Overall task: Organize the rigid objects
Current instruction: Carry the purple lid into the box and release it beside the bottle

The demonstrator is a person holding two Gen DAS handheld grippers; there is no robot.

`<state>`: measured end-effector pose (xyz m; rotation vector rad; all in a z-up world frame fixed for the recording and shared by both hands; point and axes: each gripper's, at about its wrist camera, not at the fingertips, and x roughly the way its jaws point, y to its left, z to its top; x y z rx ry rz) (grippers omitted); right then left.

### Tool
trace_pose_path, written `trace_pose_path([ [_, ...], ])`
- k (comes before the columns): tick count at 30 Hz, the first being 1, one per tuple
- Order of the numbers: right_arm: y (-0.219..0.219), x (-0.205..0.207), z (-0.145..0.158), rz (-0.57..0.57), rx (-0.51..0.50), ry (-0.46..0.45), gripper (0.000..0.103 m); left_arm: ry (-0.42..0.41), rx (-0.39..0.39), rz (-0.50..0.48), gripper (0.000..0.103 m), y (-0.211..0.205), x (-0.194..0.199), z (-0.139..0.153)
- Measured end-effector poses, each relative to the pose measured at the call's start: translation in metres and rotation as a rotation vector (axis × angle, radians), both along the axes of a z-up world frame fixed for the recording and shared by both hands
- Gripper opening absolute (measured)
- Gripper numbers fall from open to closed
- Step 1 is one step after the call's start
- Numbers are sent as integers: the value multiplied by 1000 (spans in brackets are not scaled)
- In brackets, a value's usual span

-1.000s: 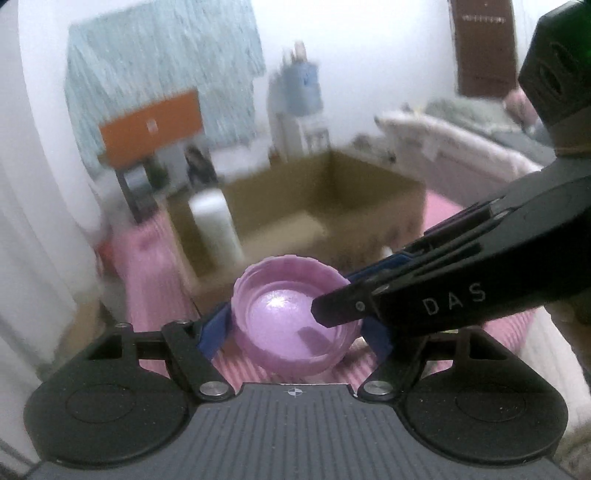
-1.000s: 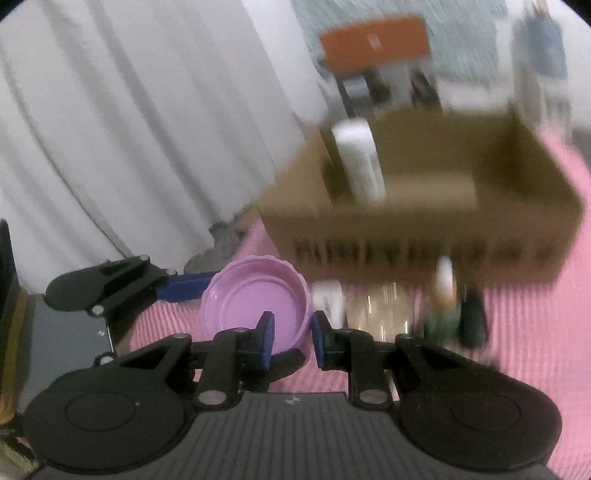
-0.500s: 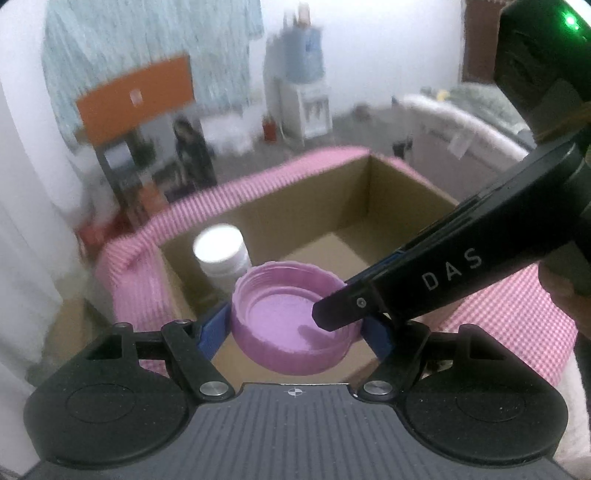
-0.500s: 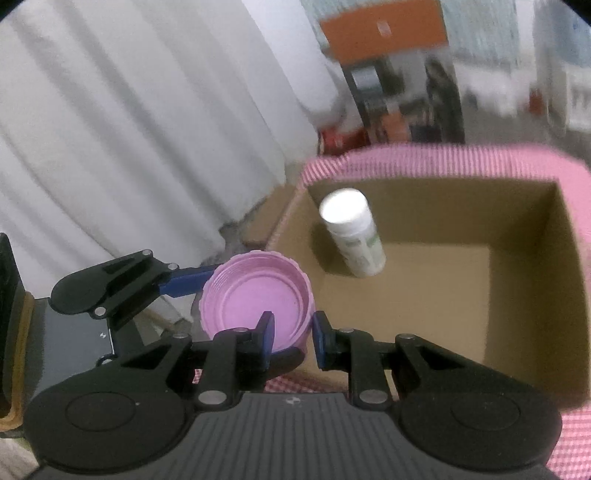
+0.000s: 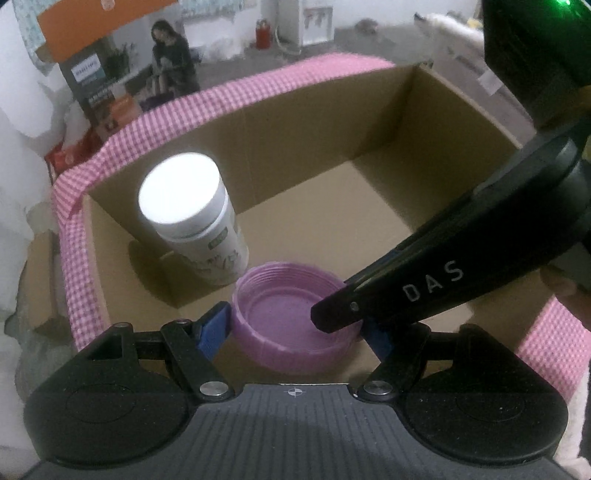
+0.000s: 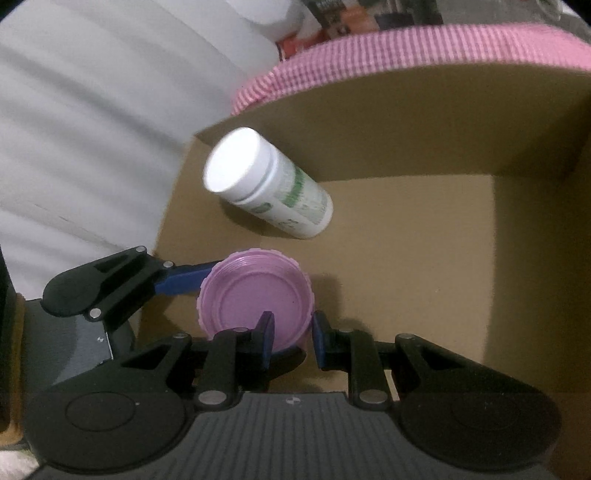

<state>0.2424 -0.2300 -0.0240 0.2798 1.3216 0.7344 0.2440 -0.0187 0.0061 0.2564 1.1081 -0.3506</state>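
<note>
A purple plastic lid [image 5: 284, 314] is held open side up inside the cardboard box [image 5: 317, 122]. My left gripper [image 5: 295, 332] is shut on the lid across its width. My right gripper [image 6: 291, 336] is shut on the lid's near rim, one finger inside and one outside; the lid also shows in the right wrist view [image 6: 255, 295]. The right gripper's arm crosses the left wrist view from the right. A white bottle [image 5: 192, 218] with a green label stands in the box's left corner, just beyond the lid; it also shows in the right wrist view [image 6: 266, 184].
The box [image 6: 424, 122] sits on a pink checked cloth [image 5: 155, 114]. A white curtain [image 6: 92, 122] hangs at the left. An orange box [image 5: 96, 14] and room clutter lie beyond the table.
Both grippers have carried the lid forward over the box edge and down inside it, close to the white bottle. Both grips are unchanged.
</note>
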Motion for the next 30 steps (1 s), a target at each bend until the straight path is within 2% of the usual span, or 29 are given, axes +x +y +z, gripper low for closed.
trace_pose_path([
  [7,13,19,-26,48,-37,56,24,54,63,12,76,-5,8,-18],
  [13,21,29,-39,63,-42,123,24,59,59,10,82,-3,8,-14],
  [20,24,30,-42,71,-15,132,26,15,46,-7,85,-2,-3,-3],
  [22,23,31,-41,77,6,142,26,-7,35,-4,98,-1,-9,2],
  [30,20,31,-34,54,29,124,27,-72,-9,51,99,14,-29,24],
])
